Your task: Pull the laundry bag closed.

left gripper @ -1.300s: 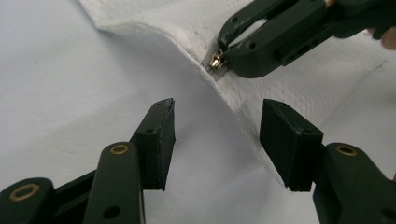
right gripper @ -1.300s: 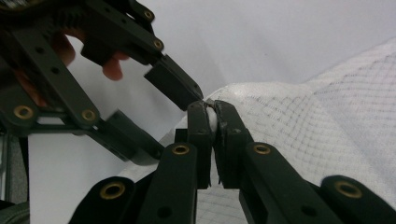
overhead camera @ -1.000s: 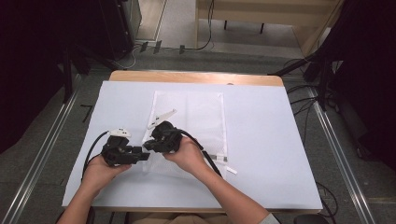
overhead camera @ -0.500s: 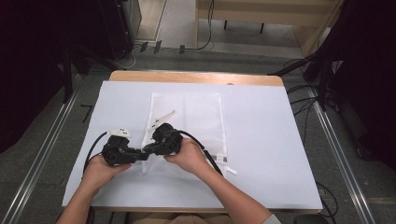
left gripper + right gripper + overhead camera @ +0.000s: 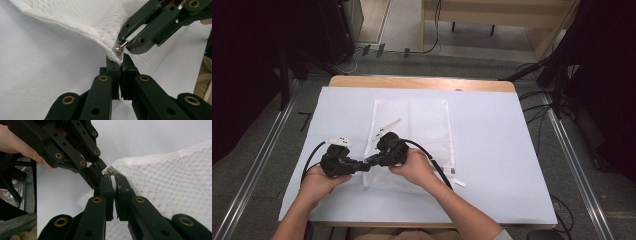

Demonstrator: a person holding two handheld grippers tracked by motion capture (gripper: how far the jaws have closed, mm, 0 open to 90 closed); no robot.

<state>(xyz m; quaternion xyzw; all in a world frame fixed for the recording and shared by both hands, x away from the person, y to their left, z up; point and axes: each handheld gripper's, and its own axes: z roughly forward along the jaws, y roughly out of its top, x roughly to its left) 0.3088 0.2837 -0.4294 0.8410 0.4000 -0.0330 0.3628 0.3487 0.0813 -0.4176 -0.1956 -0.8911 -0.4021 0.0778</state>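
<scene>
Both of my tools are locked in at the near left corner of the white mesh bag (image 5: 412, 142), which lies flat on the white sheet over the counter (image 5: 512, 150). My left hand-held gripper (image 5: 119, 58) has its jaws pressed together on the bag's corner seam, pinching the fabric just below the little metal zipper slider (image 5: 119, 48). My right hand-held gripper (image 5: 112, 178) is clamped too, jaws squeezed on the white zipper pull tab (image 5: 113, 182) right beside that slider. From above, the two grippers meet nose to nose at the bag's edge, my left hand (image 5: 319, 180) and right hand (image 5: 414, 167) close together.

Now the risks, as I judge them. The tab is small and smooth, and my hold on it is shallow; if I tug at an angle to the zipper line, it could slide out of the jaws and I'd have to find it again. The left pinch sits on only a thin fold of mesh, so a hard pull may drag the corner free, and the whole bag would then bunch toward my right side instead of the zipper running. Mesh could also snag in the slider if the fabric goes slack. Steady tension, straight along the teeth, seems the safest way.
</scene>
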